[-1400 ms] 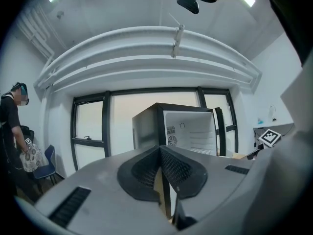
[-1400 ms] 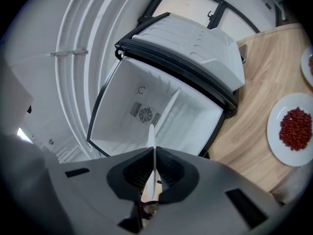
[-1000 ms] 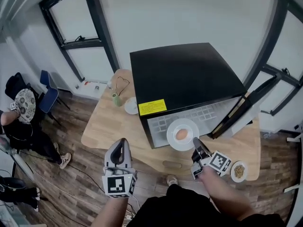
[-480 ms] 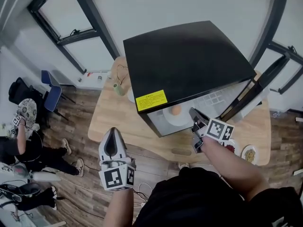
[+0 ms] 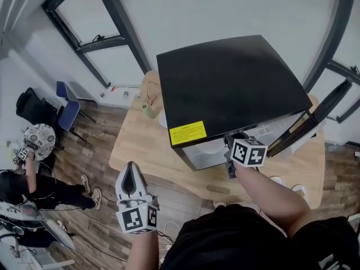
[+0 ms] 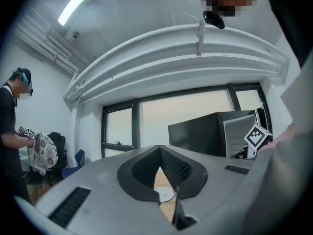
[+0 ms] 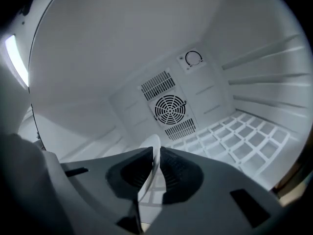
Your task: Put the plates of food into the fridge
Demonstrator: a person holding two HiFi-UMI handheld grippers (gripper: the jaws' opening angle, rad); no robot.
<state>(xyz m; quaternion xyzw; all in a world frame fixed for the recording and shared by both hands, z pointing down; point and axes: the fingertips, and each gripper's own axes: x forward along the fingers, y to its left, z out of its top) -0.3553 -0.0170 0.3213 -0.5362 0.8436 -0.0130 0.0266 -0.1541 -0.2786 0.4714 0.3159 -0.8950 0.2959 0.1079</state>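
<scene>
A black fridge stands on the wooden table with its door swung open to the right. My right gripper reaches into the white interior; from the head only its marker cube shows at the opening. A white plate sits edge-on between its pads, and the jaws have just been opening slightly around that rim. The food on the plate is hidden. My left gripper hangs shut and holds nothing, out in front of the table's near left edge.
Inside the fridge are a round fan vent and a white wire shelf. Two small plates lie right of my arm, another plate and a green cup left of the fridge. A person stands far left by a blue chair.
My right gripper has carried the plate from in front of the fridge into its opening, where plate and jaws are now mostly hidden. The left gripper has drifted slightly left and down.
</scene>
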